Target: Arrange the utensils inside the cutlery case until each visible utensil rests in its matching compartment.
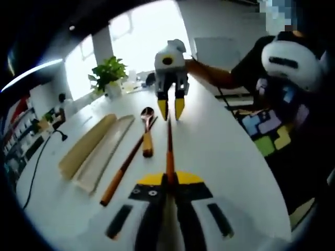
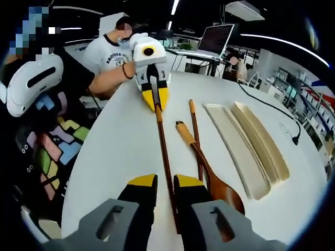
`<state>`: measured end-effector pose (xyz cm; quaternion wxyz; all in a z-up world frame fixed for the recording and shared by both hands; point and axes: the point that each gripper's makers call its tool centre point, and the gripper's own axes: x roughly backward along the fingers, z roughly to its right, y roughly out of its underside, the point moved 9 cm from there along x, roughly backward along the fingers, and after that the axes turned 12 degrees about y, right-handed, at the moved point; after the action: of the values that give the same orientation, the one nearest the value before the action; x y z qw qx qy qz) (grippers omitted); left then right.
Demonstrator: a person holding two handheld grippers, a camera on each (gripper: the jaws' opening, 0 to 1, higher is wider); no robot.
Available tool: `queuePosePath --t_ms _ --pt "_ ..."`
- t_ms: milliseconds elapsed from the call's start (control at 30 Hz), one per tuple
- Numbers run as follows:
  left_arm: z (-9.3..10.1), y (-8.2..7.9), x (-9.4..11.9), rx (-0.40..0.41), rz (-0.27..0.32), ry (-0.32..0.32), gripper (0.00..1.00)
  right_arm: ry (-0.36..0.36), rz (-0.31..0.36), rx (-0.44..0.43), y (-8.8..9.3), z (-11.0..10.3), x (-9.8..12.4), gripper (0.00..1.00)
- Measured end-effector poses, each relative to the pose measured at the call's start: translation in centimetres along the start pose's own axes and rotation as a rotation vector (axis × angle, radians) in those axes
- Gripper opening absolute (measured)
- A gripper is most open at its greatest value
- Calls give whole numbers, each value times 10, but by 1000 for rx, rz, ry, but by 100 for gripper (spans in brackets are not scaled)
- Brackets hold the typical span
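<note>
Chopsticks are the thing being handled: one dark brown chopstick (image 1: 169, 149) is stretched between the two grippers above the white table (image 1: 220, 151). The left gripper (image 1: 168, 184) is clenched on its orange-tipped end, the stick passing straight between the yellow-tipped jaws. In the right gripper view the same chopstick (image 2: 163, 151) runs down between the jaws of the right gripper (image 2: 165, 189), which sit close on either side of it and look to be grasping it near its thin end.

The second chopstick (image 2: 195, 136) lies flat on the table just beside the held one. A wooden spoon (image 2: 207, 167) lies next to it, its bowl towards the right gripper, its handle crossing the loose chopstick. Beyond them the cutlery case (image 2: 235, 146) lies open, with its pale lid (image 2: 264, 138) lying alongside and touching it. Nothing rests in the case.

A potted plant (image 1: 108, 73) stands at the table's far edge.
</note>
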<state>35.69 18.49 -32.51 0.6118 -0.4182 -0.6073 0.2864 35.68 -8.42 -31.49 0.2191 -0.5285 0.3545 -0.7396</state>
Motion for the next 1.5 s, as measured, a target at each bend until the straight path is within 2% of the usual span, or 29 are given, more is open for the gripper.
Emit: queuePosePath --t_ms 33,67,100,167,300,333,400,533,667,733,767,867,900,1000,1167,1333,1500 --pt "0 -1 0 -1 7 2 5 -8 3 -24 1 -1 -1 10" --pt "0 -1 1 -4 18 3 6 -24 6 -81 2 -1 -2 4" --pt "-1 -2 1 -8 25 0 6 -8 3 -58 4 3 -3 4" --pt "-3 -2 3 -7 27 -6 6 -12 4 -75 4 3 -6 4" --pt "-6 -2 5 -2 21 -9 6 -11 -24 -52 1 -1 -9 3" --pt "-4 -1 6 28 9 32 6 -38 -8 -103 3 -2 -11 3" --pt "-5 -3 7 14 7 15 6 -59 -3 -184 6 -1 -12 3" --pt "-16 -6 9 24 -6 37 6 -67 -6 -116 4 -1 -12 2" --pt "-34 -13 13 24 -29 60 6 -74 -7 -110 -8 13 -4 2" --pt "-40 -19 16 -6 -46 68 6 -64 19 -85 -17 22 3 2" --pt "-47 -22 20 -50 -69 58 6 -48 38 -81 -23 28 6 2" --pt "-64 -33 27 -44 -86 51 6 -23 45 -49 -33 38 10 2" --pt "-72 -37 30 -50 -102 42 6 -8 48 -24 -37 44 11 2" --pt "-86 -45 32 -70 -153 22 6 17 48 -19 -44 57 13 2" --pt "-105 -52 34 -81 -214 9 6 42 47 -8 -50 72 14 2" --pt "-123 -58 37 -82 -249 -7 6 72 46 1 -53 85 13 2" --pt "-148 -66 40 -92 -307 -22 6 108 48 -4 -57 104 10 2"
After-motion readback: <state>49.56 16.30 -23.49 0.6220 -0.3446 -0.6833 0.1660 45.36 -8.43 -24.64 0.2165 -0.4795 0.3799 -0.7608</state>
